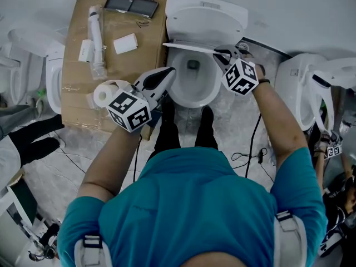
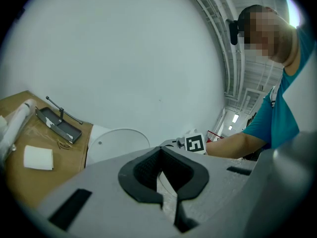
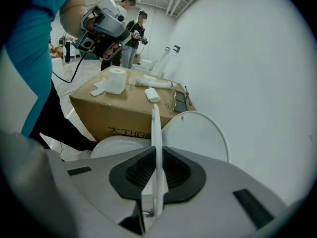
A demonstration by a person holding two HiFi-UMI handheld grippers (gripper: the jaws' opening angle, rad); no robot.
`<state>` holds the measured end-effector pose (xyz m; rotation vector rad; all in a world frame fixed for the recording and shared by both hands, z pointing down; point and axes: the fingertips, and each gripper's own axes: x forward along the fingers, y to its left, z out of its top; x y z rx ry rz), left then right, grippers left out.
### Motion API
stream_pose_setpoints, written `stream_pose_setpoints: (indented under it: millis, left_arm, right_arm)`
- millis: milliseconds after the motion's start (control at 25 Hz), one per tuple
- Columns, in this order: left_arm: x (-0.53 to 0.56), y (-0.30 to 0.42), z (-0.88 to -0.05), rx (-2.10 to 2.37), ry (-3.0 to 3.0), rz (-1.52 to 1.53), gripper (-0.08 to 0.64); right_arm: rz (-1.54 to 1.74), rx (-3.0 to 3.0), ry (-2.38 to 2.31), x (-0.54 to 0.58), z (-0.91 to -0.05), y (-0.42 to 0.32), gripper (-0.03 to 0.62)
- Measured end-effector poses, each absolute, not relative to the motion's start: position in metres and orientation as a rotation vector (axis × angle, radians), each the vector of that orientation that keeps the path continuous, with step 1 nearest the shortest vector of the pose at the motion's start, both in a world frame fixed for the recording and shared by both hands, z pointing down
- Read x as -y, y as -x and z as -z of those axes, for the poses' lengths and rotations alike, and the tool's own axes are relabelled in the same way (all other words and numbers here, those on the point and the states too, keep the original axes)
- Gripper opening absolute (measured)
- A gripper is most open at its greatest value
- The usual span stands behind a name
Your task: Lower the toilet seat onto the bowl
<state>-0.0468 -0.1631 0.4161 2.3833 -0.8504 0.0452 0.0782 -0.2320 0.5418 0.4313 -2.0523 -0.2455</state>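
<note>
A white toilet stands at the top middle of the head view, its lid (image 1: 206, 15) raised against the wall. The seat (image 1: 189, 47) shows edge-on as a thin white strip across the back of the bowl (image 1: 192, 90), still standing up. My right gripper (image 1: 222, 53) is shut on the seat's right end. In the right gripper view the seat (image 3: 156, 133) runs as a thin plate between the pads of that gripper (image 3: 156, 152), with the lid (image 3: 198, 133) behind. My left gripper (image 1: 168, 73) hovers by the bowl's left rim, shut (image 2: 159, 175) on nothing.
A cardboard box (image 1: 111, 60) left of the toilet carries a toilet roll (image 1: 105, 92), a tube, a white pad and a black tray. More toilets stand at far left (image 1: 53, 71) and right (image 1: 303, 93). Cables (image 1: 250, 154) lie on the floor. Other people stand behind.
</note>
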Motion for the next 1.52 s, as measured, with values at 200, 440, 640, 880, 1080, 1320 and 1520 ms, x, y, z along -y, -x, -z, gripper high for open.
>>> stream_pose_setpoints:
  millis: [200, 440, 640, 880, 1080, 1320, 1520]
  left_arm:
    - [0.153, 0.05, -0.424, 0.862, -2.375, -0.068, 0.002]
    - [0.142, 0.054, -0.435, 0.874, -2.36, -0.095, 0.002]
    - [0.135, 0.056, -0.445, 0.882, -2.336, -0.107, 0.002]
    - [0.129, 0.06, -0.458, 0.884, -2.31, -0.117, 0.002]
    - [0.128, 0.06, -0.464, 0.884, -2.297, -0.121, 0.002]
    - [0.127, 0.06, -0.469, 0.882, -2.285, -0.121, 0.002]
    - [0.128, 0.058, -0.472, 0.876, -2.28, -0.124, 0.002]
  right_arm:
    - [0.241, 2.056, -0.406, 0.212, -0.547, -0.076, 0.037]
    - [0.229, 2.059, -0.371, 0.19, -0.555, -0.073, 0.038]
    - [0.212, 2.065, -0.347, 0.175, -0.562, -0.07, 0.041]
    - [0.188, 2.072, -0.319, 0.155, -0.572, -0.066, 0.045]
    - [0.178, 2.076, -0.293, 0.142, -0.58, -0.065, 0.049]
    - [0.155, 2.076, -0.255, 0.124, -0.591, -0.061, 0.055]
    - [0.133, 2.076, -0.22, 0.108, -0.603, -0.059, 0.061]
